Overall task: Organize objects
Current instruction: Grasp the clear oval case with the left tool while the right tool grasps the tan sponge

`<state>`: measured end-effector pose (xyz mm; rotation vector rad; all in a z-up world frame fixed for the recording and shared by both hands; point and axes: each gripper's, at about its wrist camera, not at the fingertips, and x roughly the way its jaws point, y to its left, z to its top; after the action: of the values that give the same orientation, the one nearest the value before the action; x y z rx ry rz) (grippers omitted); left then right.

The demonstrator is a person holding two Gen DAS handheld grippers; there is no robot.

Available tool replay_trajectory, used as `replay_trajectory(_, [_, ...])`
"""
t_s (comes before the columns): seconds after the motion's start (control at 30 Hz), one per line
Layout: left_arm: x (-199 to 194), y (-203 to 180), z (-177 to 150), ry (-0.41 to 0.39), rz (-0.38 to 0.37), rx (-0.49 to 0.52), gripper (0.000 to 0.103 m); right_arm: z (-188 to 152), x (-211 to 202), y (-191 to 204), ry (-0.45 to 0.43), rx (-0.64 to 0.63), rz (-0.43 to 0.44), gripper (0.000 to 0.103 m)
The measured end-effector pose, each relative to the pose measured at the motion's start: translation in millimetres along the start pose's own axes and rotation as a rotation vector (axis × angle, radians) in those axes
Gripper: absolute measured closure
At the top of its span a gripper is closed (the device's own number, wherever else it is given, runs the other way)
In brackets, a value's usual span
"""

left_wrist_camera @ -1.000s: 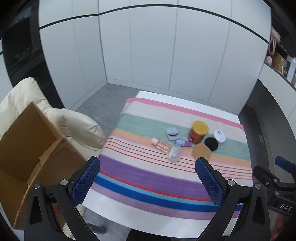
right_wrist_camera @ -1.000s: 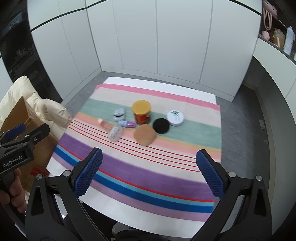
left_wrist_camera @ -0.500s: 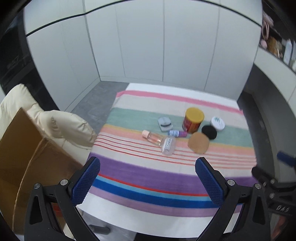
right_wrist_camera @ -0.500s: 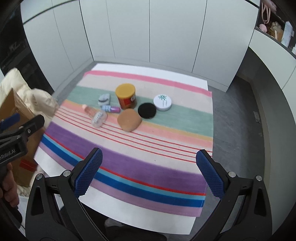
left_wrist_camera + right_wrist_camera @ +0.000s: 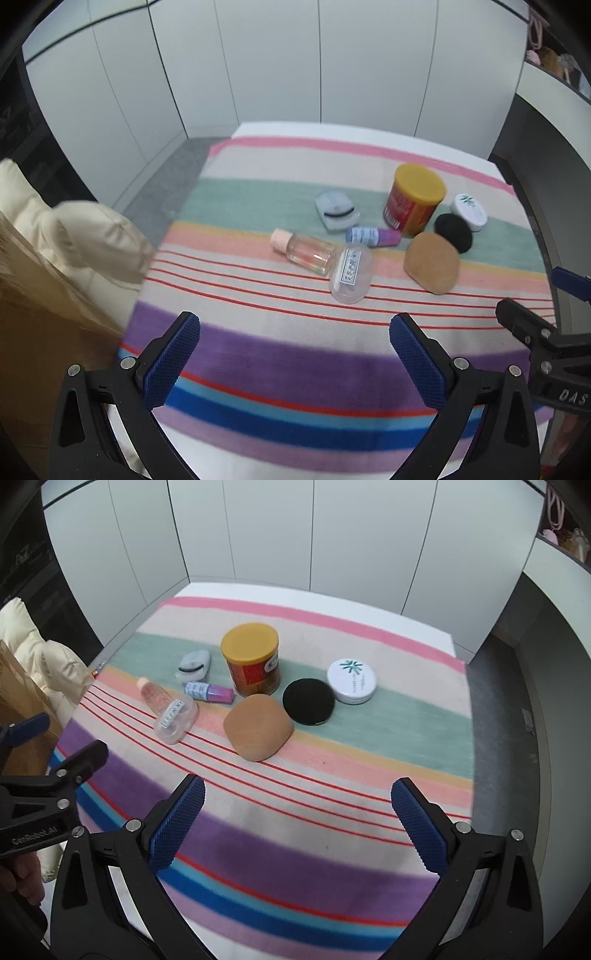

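Several small items lie on a striped cloth (image 5: 280, 354): a red can with a yellow lid (image 5: 415, 199) (image 5: 253, 661), a white round tin (image 5: 351, 680), a black round pad (image 5: 308, 700), a tan sponge (image 5: 258, 726), a clear bottle with a pink cap (image 5: 304, 251), a clear oval case (image 5: 351, 273), a small purple bottle (image 5: 373, 236) and a grey case (image 5: 336, 210). My left gripper (image 5: 295, 363) is open and empty, near the cloth's front. My right gripper (image 5: 297, 827) is open and empty, in front of the sponge.
A cardboard box (image 5: 40, 350) and a cream padded jacket (image 5: 85, 240) stand left of the table. White cabinet doors (image 5: 295, 535) rise behind it. The table's right edge drops to a grey floor (image 5: 517, 701). Each gripper shows at the edge of the other's view.
Both grippers have moved forward and lower toward the items, which now look larger and nearer. Both stay open. No item has moved.
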<state>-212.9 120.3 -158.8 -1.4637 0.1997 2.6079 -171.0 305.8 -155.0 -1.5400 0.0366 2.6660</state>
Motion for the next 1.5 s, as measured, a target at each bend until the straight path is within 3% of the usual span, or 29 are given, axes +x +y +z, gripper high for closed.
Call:
replay_trajectory(0.43, [70.5, -23.9, 1.7, 0.032, -0.055, -0.005, 0.002, -2.8, 69.3, -9.4, 0.053, -0.023, -0.002, 0.001])
replay_trajectory(0.57, [78.0, -30.9, 5.9, 0.005, -0.057, 0.031, 0.018, -1.5, 77.5, -11.8, 0.055, -0.021, 0.008, 0.001])
replay_trajectory(0.73, [83.1, -36.1, 11.3, -0.024, -0.083, 0.05, 0.03, 0.6, 85.1, -9.9, 0.06, -0.01, 0.027, 0.001])
replay_trajectory(0.87, [79.8, -36.8, 13.6, -0.043, -0.1, 0.077, 0.063, 2.7, 92.2, -1.1, 0.062, -0.029, 0.045, 0.001])
replay_trajectory(1.07, [78.5, -23.1, 12.4, -0.025, -0.085, 0.047, 0.063, 13.0, 100.1, 12.9, 0.037, -0.042, 0.056, 0.002])
replay_trajectory(1.27, [75.8, -12.5, 11.4, -0.003, -0.083, 0.024, 0.063, 20.8, 103.0, 29.1, 0.012, -0.09, 0.059, 0.014])
replay_trajectory(1.37, [74.6, -10.7, 8.9, 0.0, -0.082, 0.027, 0.063, 24.2, 102.2, 34.9, 0.004, -0.095, 0.062, 0.027])
replay_trajectory(1.4, [74.1, -10.8, 7.9, 0.001, -0.081, 0.029, 0.063, 25.4, 101.7, 37.0, 0.001, -0.098, 0.063, 0.036])
replay_trajectory(1.5, [72.0, -9.3, 4.8, 0.01, -0.085, 0.019, 0.063, 26.2, 99.7, 42.2, 0.008, -0.112, 0.065, 0.043])
